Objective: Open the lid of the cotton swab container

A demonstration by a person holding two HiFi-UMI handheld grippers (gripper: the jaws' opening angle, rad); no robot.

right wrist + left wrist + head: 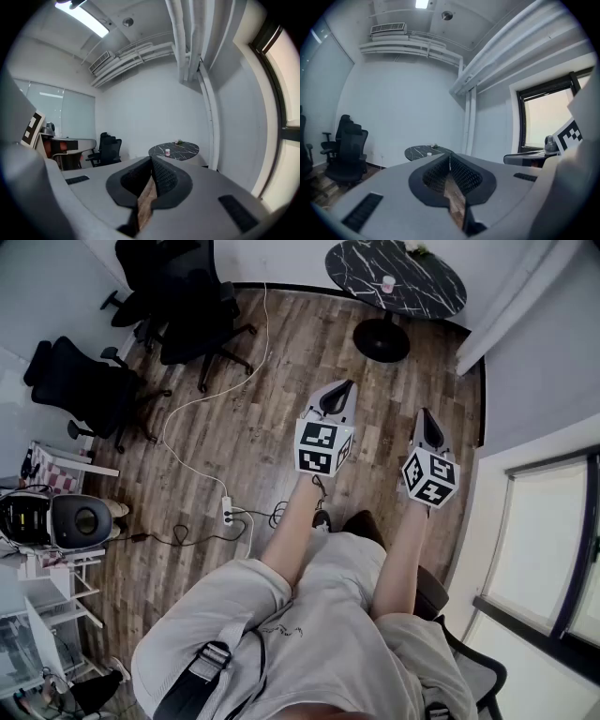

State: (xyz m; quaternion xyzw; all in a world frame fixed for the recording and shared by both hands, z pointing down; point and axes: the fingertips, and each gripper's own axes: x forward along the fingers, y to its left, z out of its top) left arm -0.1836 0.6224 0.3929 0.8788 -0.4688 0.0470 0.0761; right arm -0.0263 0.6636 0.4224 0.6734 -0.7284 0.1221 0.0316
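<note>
Container (388,283) for the cotton swabs, a small white pot with some pink on it, stands on the round black marble table (427,294) at the far side of the room. It is well apart from both tools, and it is too small to tell how its lid sits. The person holds the left gripper (348,386) and the right gripper (424,412) side by side over the wooden floor (244,427), and both point toward that table. In the left gripper view the two dark ribbed pads meet at the tips and there is nothing between them; only a thin strip of floor shows lower down. The right gripper view shows the same: its jaws are pressed together and hold nothing, and the container is seen on the table far beyond the tips. Black office chairs (183,296) stand at the far left. A white power strip (228,513) with its cable lies on the floor, left of the left gripper and nearer to the person.
</note>
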